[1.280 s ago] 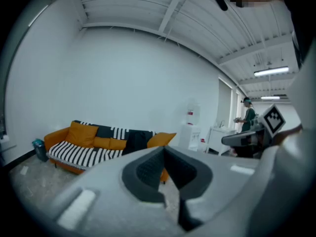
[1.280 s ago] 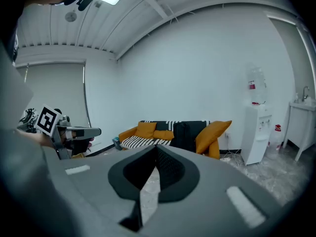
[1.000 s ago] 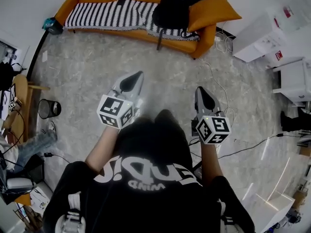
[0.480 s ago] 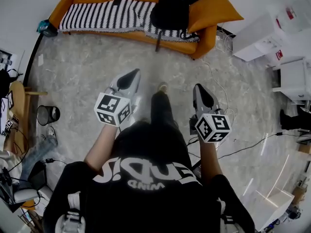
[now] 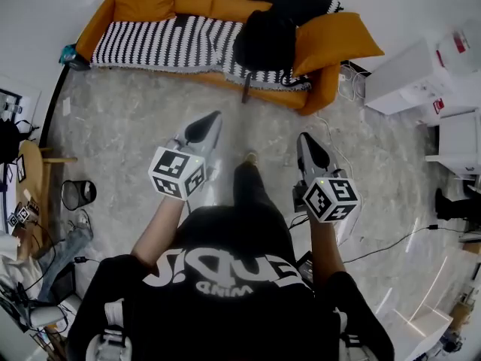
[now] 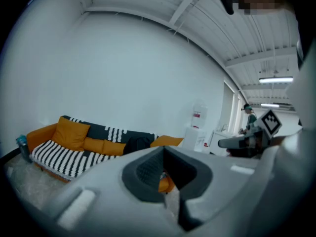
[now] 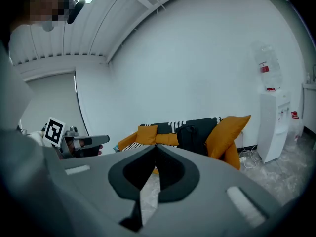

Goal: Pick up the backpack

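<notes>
Both jaws pressed together, empty, left tool [image 5: 213, 119], right tool [image 5: 305, 138], backpack [image 5: 264, 40] on sofa [image 5: 325, 89] ahead

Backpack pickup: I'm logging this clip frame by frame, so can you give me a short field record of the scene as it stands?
backpack: black, on the orange sofa, next to the orange cushion
seat cover: striped blanket, black and white
left gripper: shut, empty, above the floor, pointing toward the sofa
right gripper: shut, empty, alongside the left one
person: standing short of the sofa
task status: backpack not yet touched
</notes>
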A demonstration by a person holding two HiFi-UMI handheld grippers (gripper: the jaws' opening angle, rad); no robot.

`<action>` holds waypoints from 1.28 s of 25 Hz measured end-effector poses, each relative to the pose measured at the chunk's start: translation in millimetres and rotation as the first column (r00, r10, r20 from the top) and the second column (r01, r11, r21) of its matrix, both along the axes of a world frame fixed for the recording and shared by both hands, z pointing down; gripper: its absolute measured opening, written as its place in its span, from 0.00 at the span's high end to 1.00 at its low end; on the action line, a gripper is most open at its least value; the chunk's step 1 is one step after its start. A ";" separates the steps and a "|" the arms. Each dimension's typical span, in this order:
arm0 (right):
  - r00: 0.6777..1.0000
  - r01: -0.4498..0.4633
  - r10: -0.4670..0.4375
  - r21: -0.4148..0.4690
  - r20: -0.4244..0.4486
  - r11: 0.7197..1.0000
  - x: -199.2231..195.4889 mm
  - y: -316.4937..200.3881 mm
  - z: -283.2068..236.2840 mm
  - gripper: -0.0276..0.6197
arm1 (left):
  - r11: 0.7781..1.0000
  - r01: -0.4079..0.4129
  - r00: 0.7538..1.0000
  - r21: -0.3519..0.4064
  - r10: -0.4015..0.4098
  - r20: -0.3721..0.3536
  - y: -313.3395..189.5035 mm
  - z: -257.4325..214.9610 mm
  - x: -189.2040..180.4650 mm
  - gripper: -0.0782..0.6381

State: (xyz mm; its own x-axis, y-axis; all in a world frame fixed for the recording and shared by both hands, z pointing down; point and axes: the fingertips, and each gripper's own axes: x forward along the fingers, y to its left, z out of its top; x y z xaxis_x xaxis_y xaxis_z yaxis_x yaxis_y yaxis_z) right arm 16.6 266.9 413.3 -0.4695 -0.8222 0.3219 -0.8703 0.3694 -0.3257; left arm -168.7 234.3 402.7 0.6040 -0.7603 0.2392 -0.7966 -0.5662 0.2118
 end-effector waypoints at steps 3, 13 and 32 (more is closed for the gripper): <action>1.000 0.007 -0.007 0.002 0.002 1.000 17.3 -47.1 -7.4 0.95 | 1.000 0.013 1.000 0.001 -0.013 0.001 -46.2 -8.1 13.6 0.89; 0.999 0.044 -0.044 0.001 0.003 0.999 69.1 -179.6 -10.1 0.95 | 0.998 0.060 0.998 -0.013 -0.061 -0.028 -173.7 -16.0 59.4 0.89; 0.999 0.043 -0.044 -0.033 -0.014 0.999 68.5 -408.5 11.8 0.95 | 1.000 -0.008 1.000 -0.020 0.008 0.015 -400.8 3.1 67.1 0.89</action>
State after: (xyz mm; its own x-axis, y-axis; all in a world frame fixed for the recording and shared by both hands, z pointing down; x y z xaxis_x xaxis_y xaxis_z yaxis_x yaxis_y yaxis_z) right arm 85.1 -141.6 425.2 -0.4996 -0.7899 0.3555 -0.8585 0.3966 -0.3251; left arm -101.5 -166.5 405.9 0.6061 -0.7507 0.2630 -0.7954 -0.5682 0.2111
